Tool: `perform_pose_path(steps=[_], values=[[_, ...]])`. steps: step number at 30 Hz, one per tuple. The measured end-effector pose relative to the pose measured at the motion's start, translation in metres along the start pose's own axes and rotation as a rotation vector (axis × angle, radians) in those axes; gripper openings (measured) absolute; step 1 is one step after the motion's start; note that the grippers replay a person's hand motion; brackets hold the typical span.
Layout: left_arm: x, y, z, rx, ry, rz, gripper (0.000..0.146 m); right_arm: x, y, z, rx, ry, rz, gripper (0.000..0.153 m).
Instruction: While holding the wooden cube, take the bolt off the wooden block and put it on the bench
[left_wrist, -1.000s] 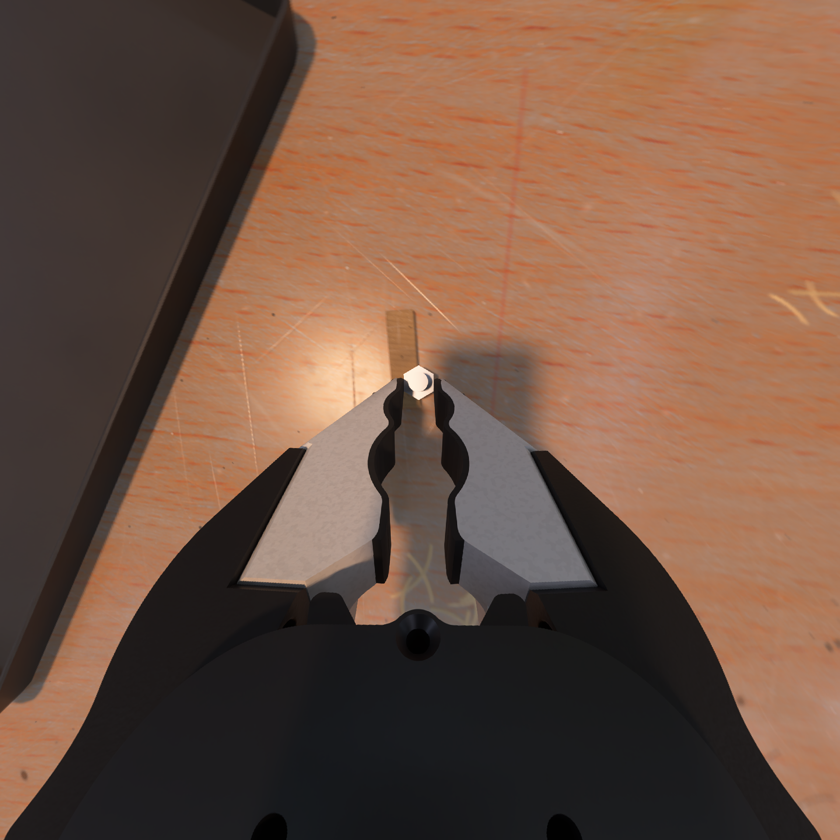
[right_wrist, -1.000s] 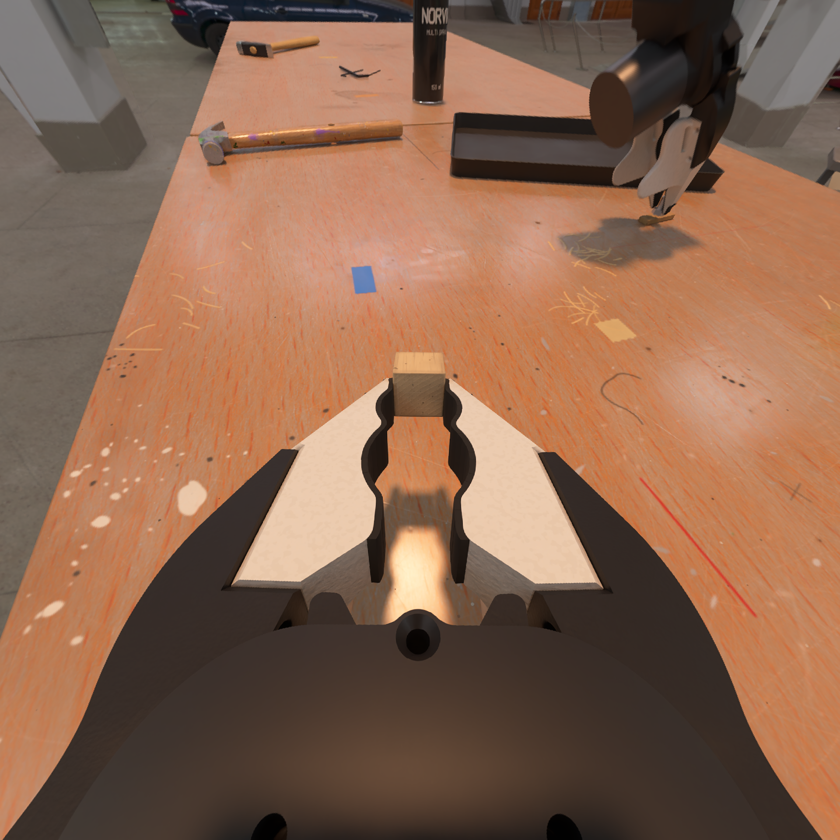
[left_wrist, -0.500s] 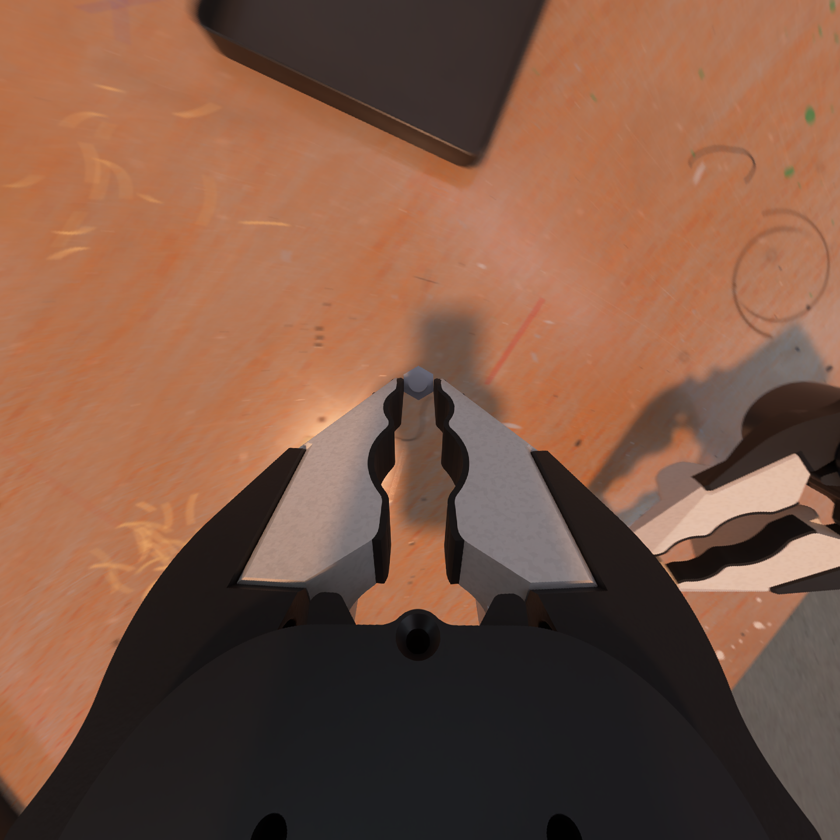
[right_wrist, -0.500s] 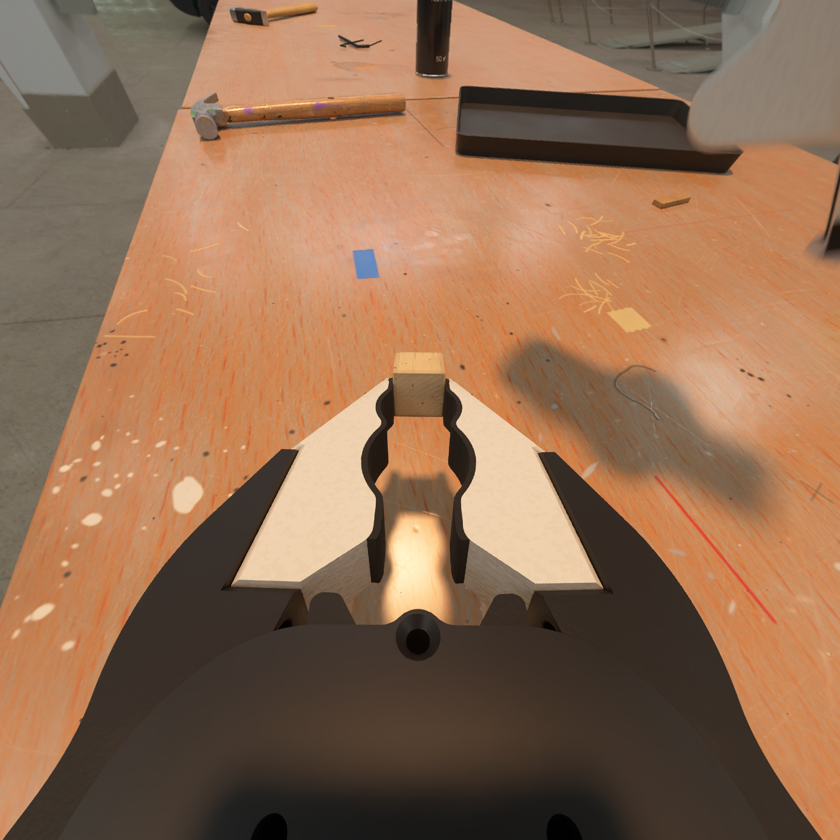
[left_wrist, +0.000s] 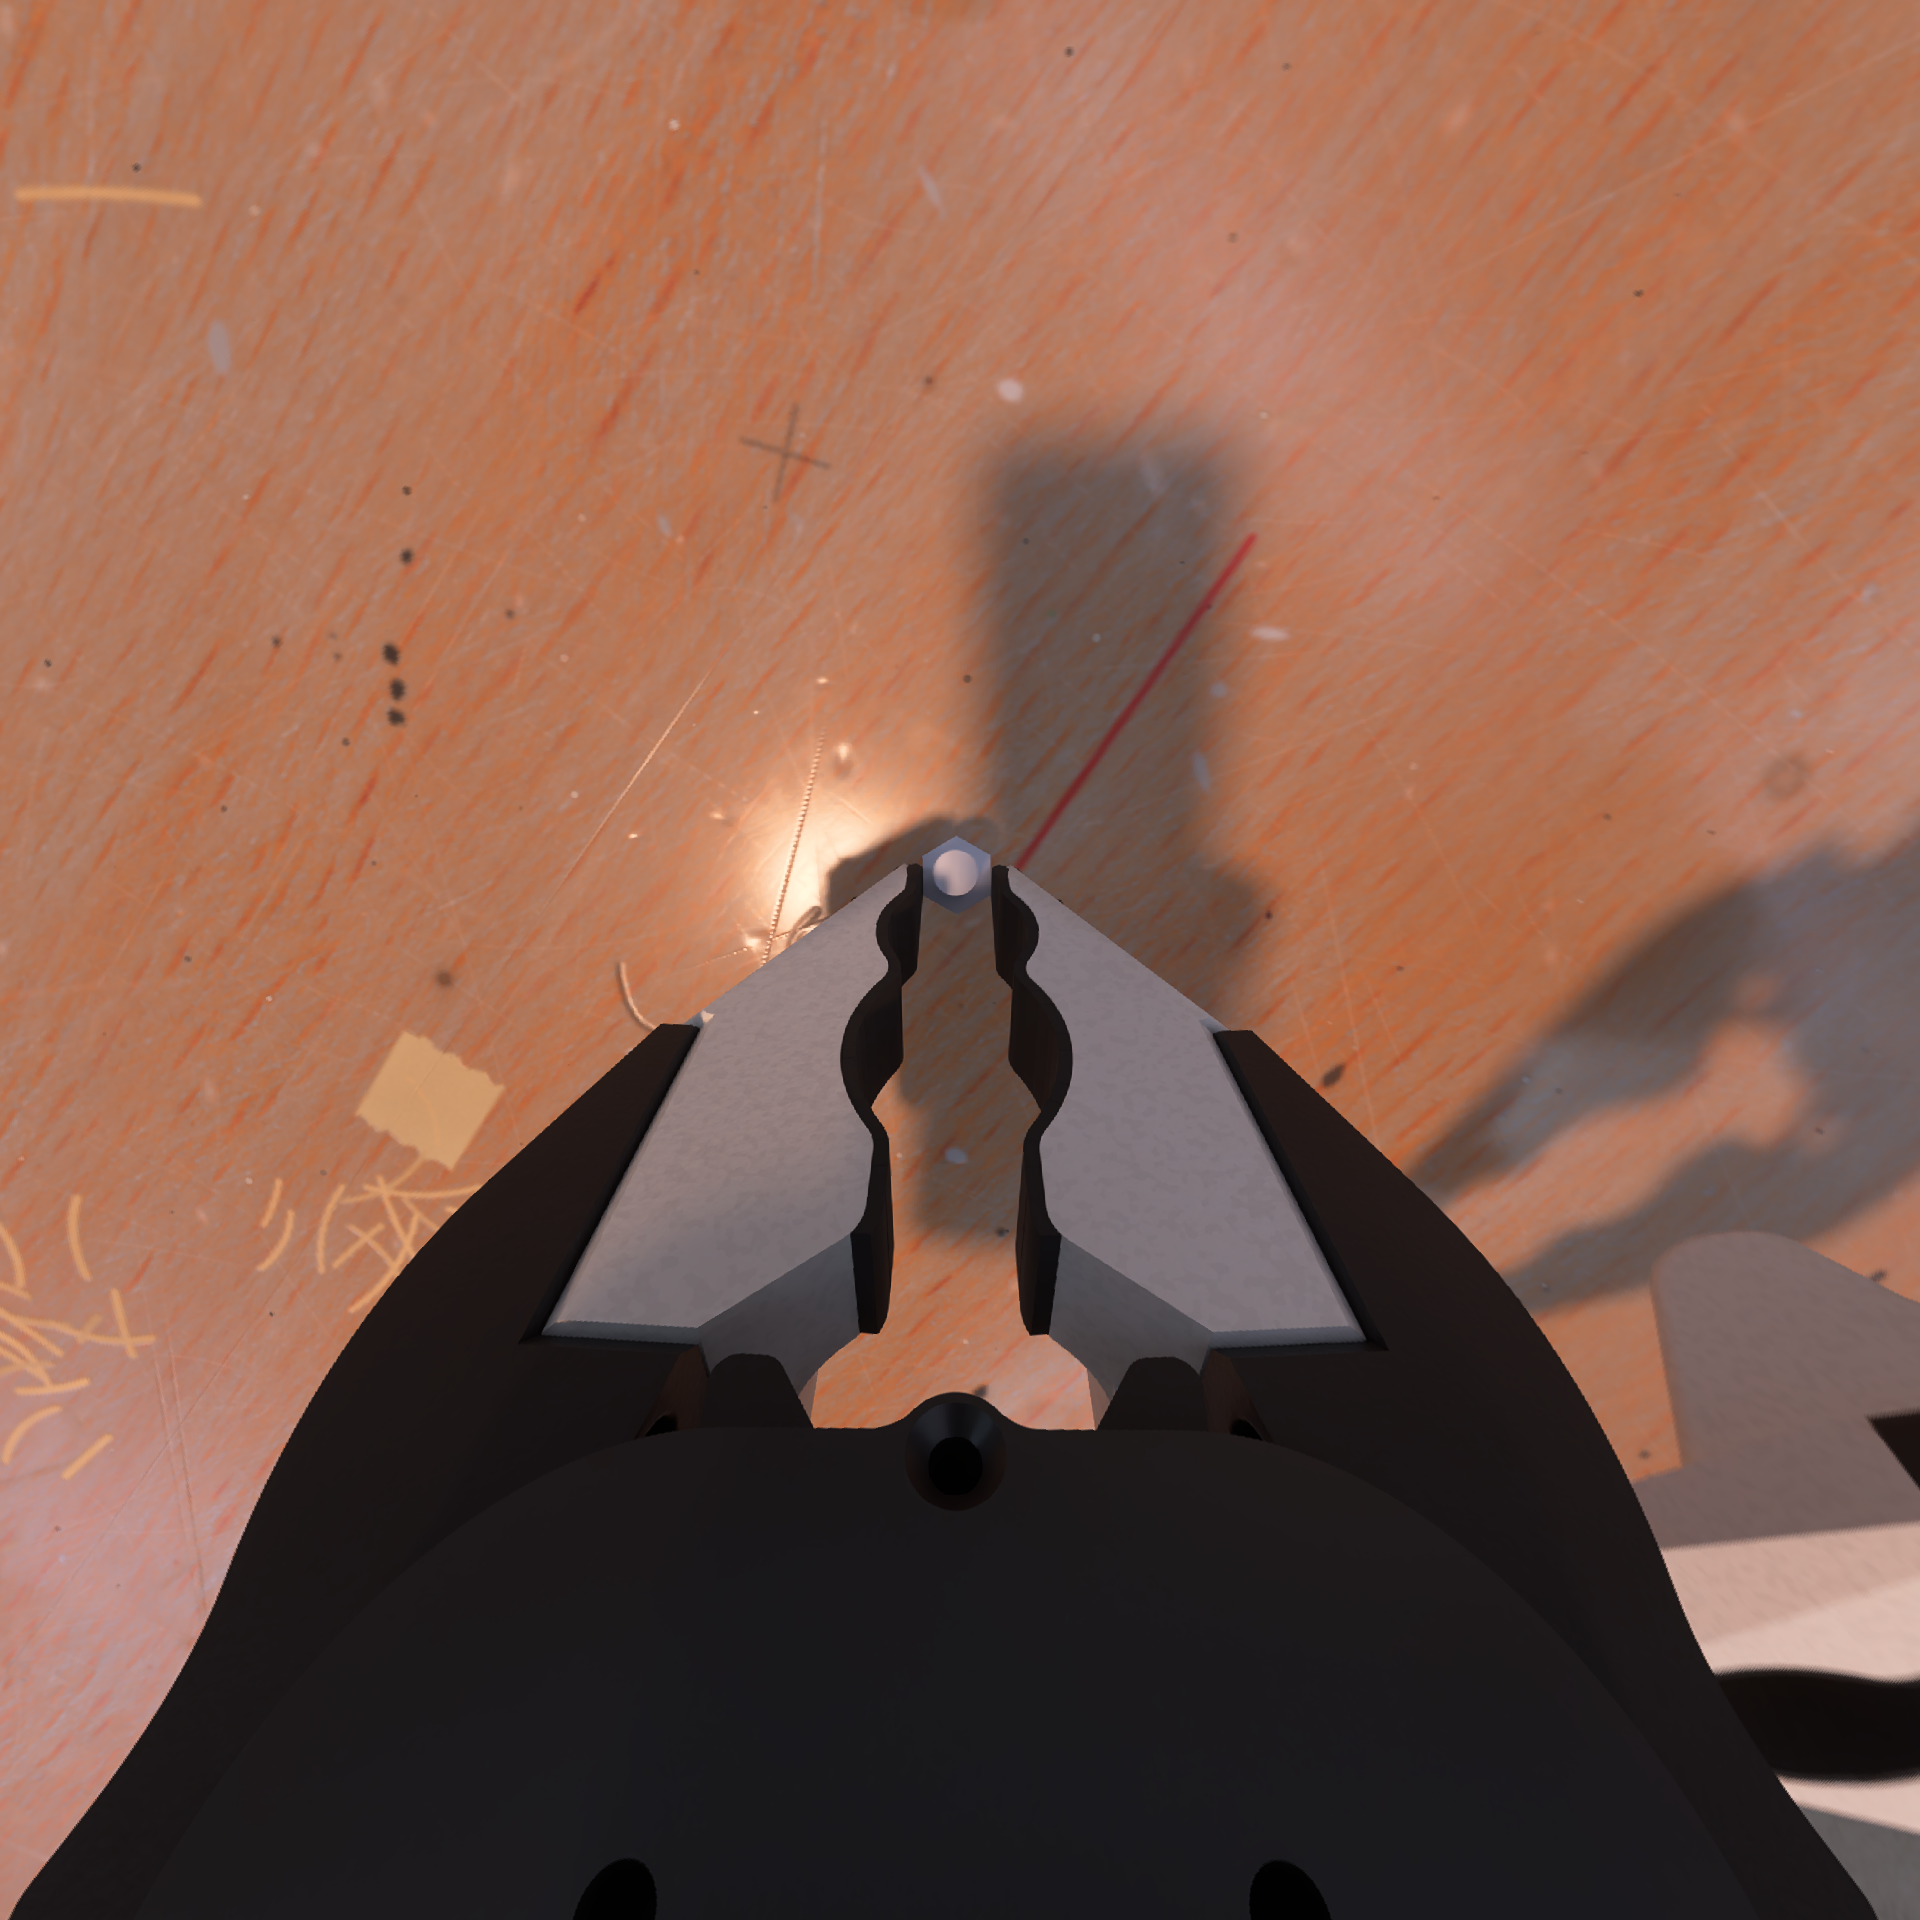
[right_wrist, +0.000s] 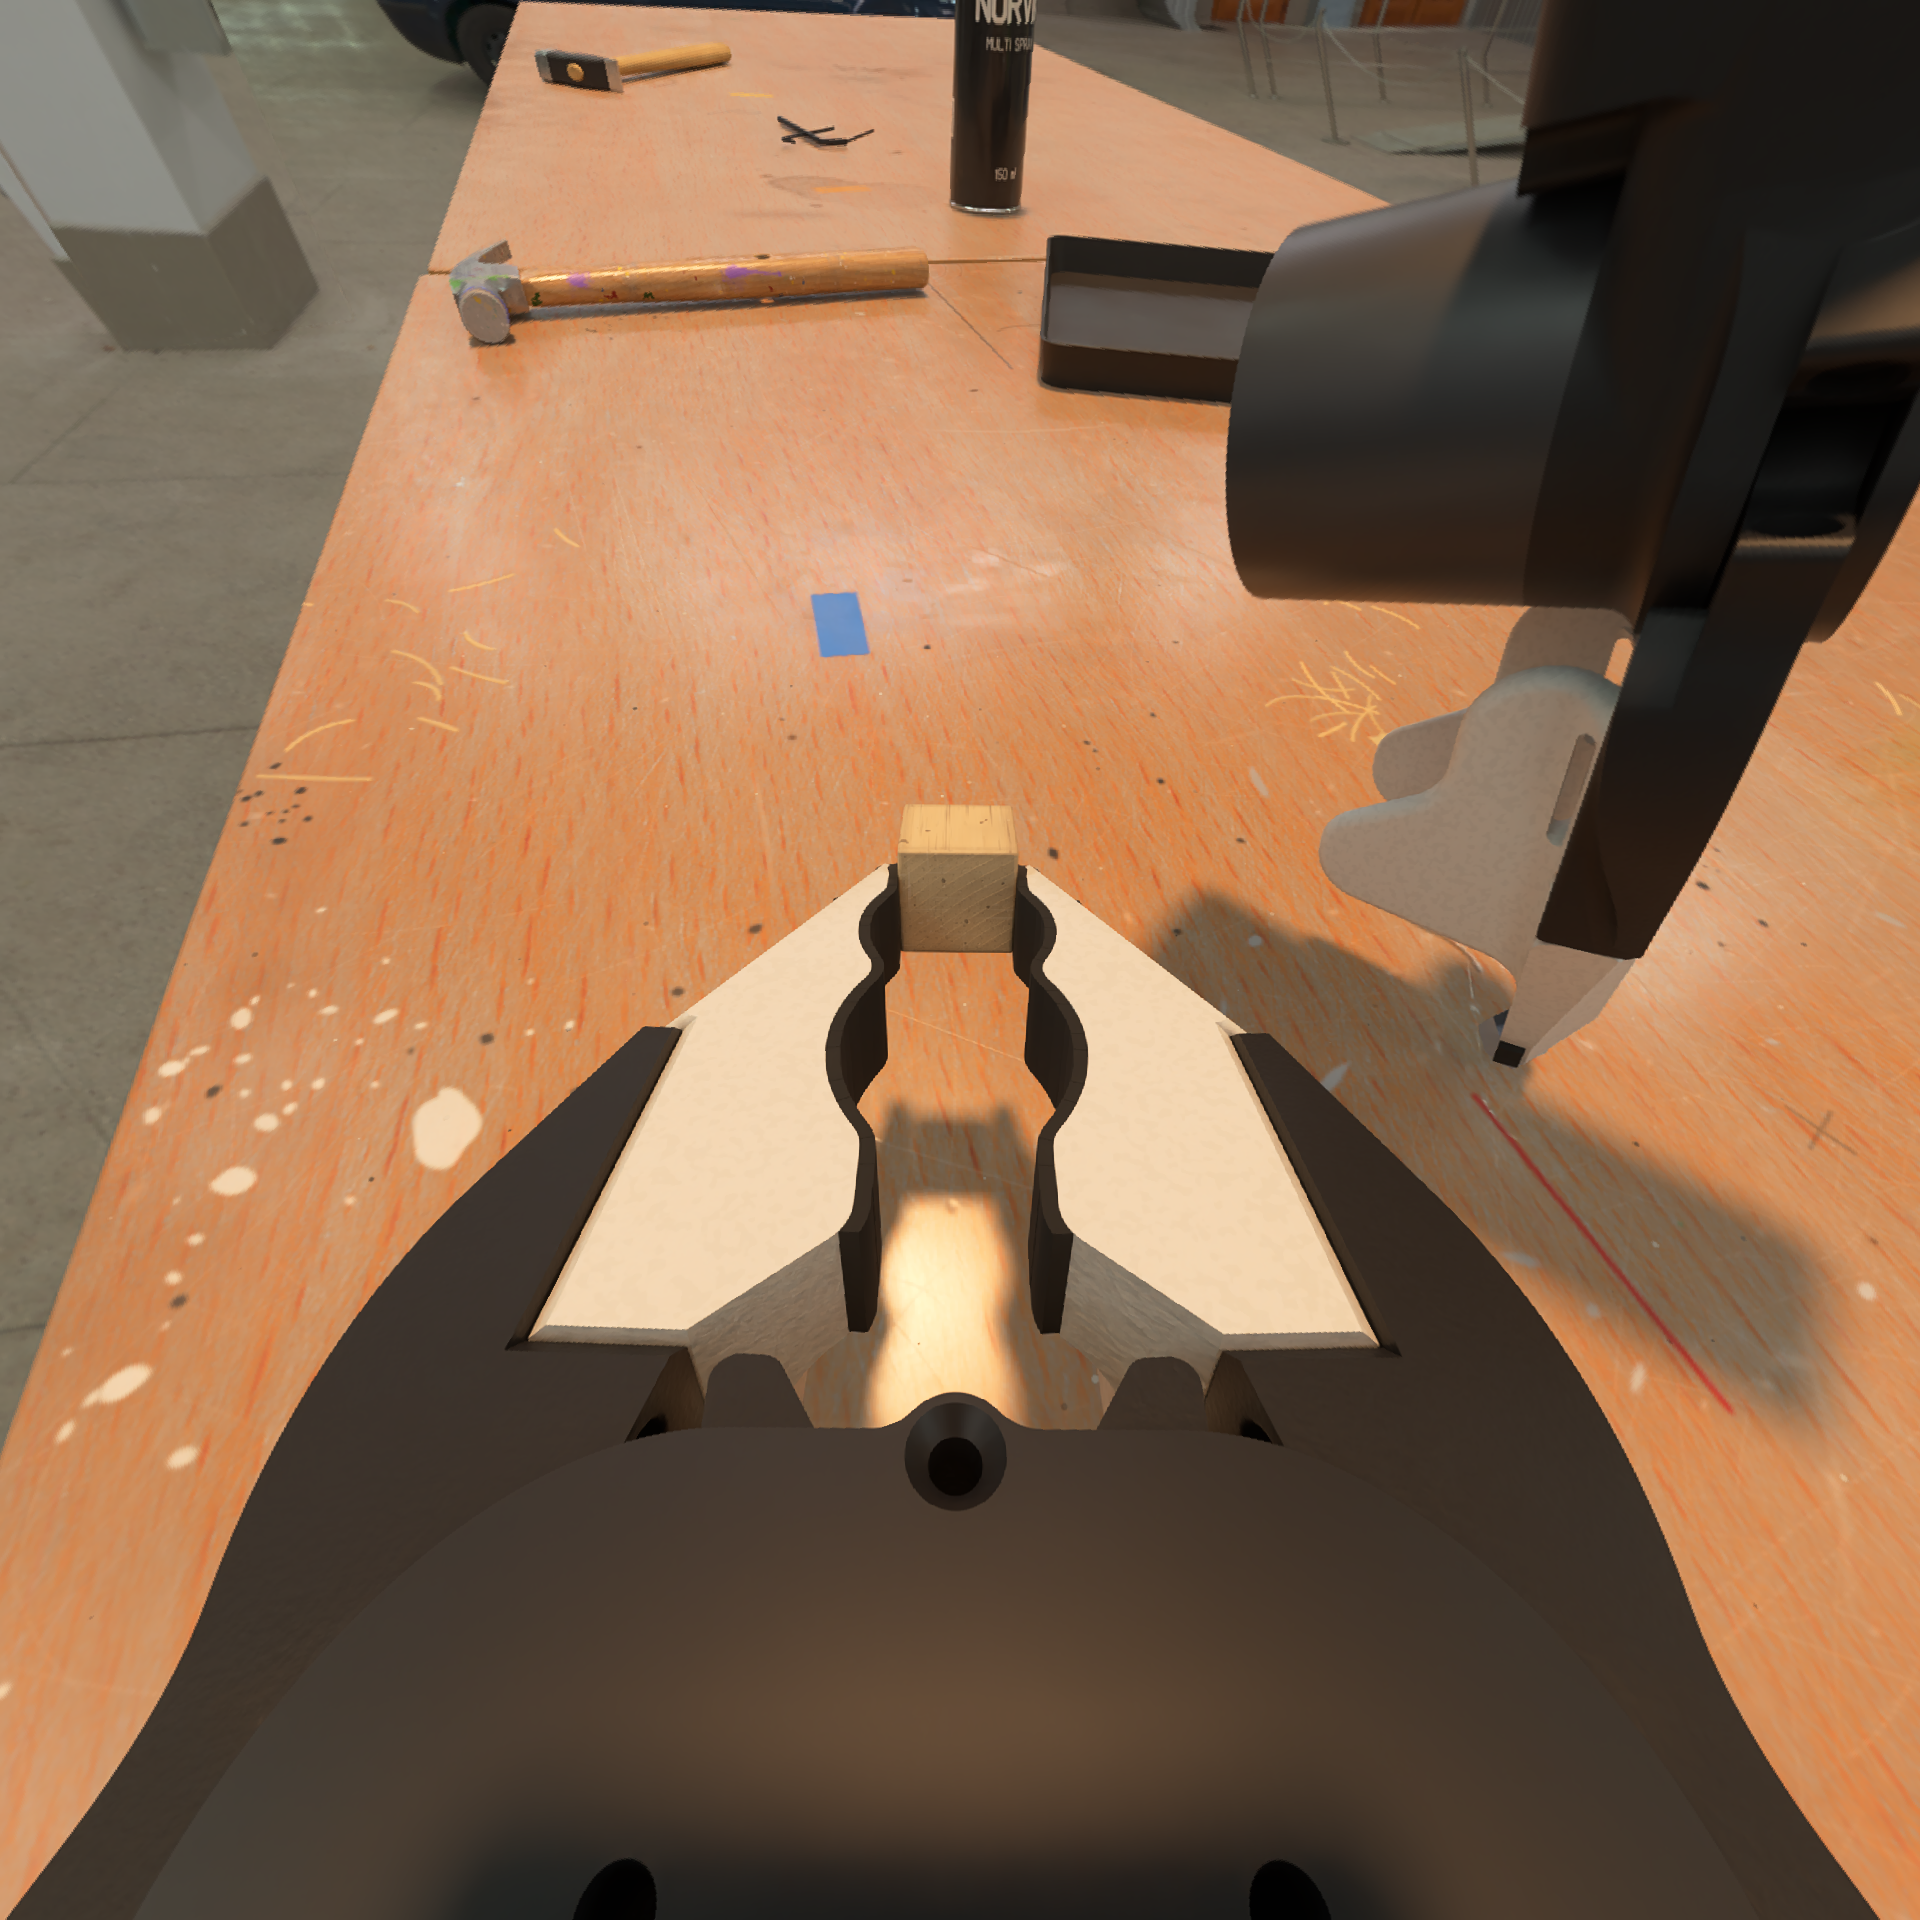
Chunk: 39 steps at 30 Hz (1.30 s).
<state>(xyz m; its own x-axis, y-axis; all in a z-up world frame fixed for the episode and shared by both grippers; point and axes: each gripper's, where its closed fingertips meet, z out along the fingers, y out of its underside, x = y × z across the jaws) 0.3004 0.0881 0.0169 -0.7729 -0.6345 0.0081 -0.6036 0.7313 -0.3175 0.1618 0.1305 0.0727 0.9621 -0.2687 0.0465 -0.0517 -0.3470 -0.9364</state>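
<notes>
My left gripper (left_wrist: 957, 883) points down at the orange bench (left_wrist: 520, 520) and is shut on a small silver hex-head bolt (left_wrist: 956, 871) at its fingertips, just above the surface. It also shows in the right wrist view (right_wrist: 1517, 1044), close on the right, its tip near the bench. My right gripper (right_wrist: 956, 894) is shut on a light wooden cube (right_wrist: 957, 878) and holds it over the bench. Part of the right gripper shows at the lower right of the left wrist view (left_wrist: 1787, 1558). The wooden block is not in view.
In the right wrist view a hammer (right_wrist: 686, 283), a black tray (right_wrist: 1143, 322), a black spray can (right_wrist: 989, 104) and a second hammer (right_wrist: 623, 64) lie farther off. A blue tape patch (right_wrist: 838, 623) and a red line (right_wrist: 1600, 1257) mark the bench. The bench's left edge drops to the floor (right_wrist: 156, 520).
My left gripper has carried the bolt from beside the tray toward my right gripper and come down close to the bench. The right gripper has held the cube almost still.
</notes>
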Motion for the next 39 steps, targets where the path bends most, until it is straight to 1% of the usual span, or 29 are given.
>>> perform_pose_path(steps=[3, 10, 11, 13, 14, 17, 18, 20, 21, 24, 27, 29, 31, 33, 34, 36, 39], values=[[-0.006, 0.003, 0.005, 0.012, -0.039, -0.01, 0.013, -0.001, 0.001, 0.001, 0.0, -0.009, 0.007, 0.02], [-0.006, 0.0, 0.008, 0.063, -0.029, -0.031, 0.013, -0.005, 0.006, 0.007, -0.023, -0.018, 0.009, 0.02], [-0.006, 0.0, 0.008, 0.069, -0.028, -0.03, 0.015, -0.005, 0.007, 0.008, -0.026, -0.018, 0.012, 0.02], [-0.006, -0.001, 0.005, 0.089, -0.03, -0.029, 0.026, -0.005, 0.009, 0.009, -0.033, -0.017, 0.017, 0.02], [-0.006, -0.002, 0.003, 0.107, -0.028, -0.031, 0.027, -0.004, 0.009, 0.01, -0.037, -0.014, 0.018, 0.02], [-0.005, -0.006, -0.008, 0.179, -0.003, -0.05, 0.027, -0.003, 0.011, 0.012, -0.05, -0.001, 0.019, 0.02], [-0.004, -0.008, -0.012, 0.202, 0.008, -0.055, 0.029, -0.002, 0.012, 0.012, -0.054, 0.003, 0.02, 0.02], [-0.005, -0.01, -0.019, 0.244, 0.03, -0.068, 0.038, -0.001, 0.013, 0.013, -0.065, 0.013, 0.02, 0.02], [-0.007, -0.011, -0.022, 0.261, 0.035, -0.077, 0.039, -0.001, 0.014, 0.013, -0.071, 0.017, 0.02, 0.02], [-0.012, -0.011, -0.034, 0.307, 0.037, -0.089, 0.039, -0.001, 0.017, 0.015, -0.085, 0.03, 0.019, 0.02], [-0.011, -0.011, -0.057, 0.383, 0.074, -0.101, 0.037, 0.0, 0.019, 0.015, -0.094, 0.043, 0.02, 0.02], [-0.014, -0.01, -0.081, 0.441, 0.098, -0.1, 0.036, 0.001, 0.019, 0.014, -0.092, 0.049, 0.027, 0.02], [-0.032, 0.0, -0.109, 0.502, 0.04, -0.102, 0.035, 0.003, 0.018, 0.012, -0.087, 0.057, 0.042, 0.02], [-0.067, 0.021, -0.136, 0.529, -0.076, -0.139, 0.032, 0.006, 0.016, 0.01, -0.076, 0.067, 0.062, 0.02], [-0.087, 0.034, -0.147, 0.521, -0.126, -0.164, 0.033, 0.008, 0.015, 0.009, -0.068, 0.072, 0.07, 0.02], [-0.125, 0.06, -0.165, 0.483, -0.216, -0.202, 0.041, 0.012, 0.012, 0.01, -0.056, 0.077, 0.085, 0.02], [-0.17, 0.093, -0.181, 0.381, -0.296, -0.252, 0.047, 0.018, 0.008, 0.015, -0.052, 0.077, 0.114, 0.02]])
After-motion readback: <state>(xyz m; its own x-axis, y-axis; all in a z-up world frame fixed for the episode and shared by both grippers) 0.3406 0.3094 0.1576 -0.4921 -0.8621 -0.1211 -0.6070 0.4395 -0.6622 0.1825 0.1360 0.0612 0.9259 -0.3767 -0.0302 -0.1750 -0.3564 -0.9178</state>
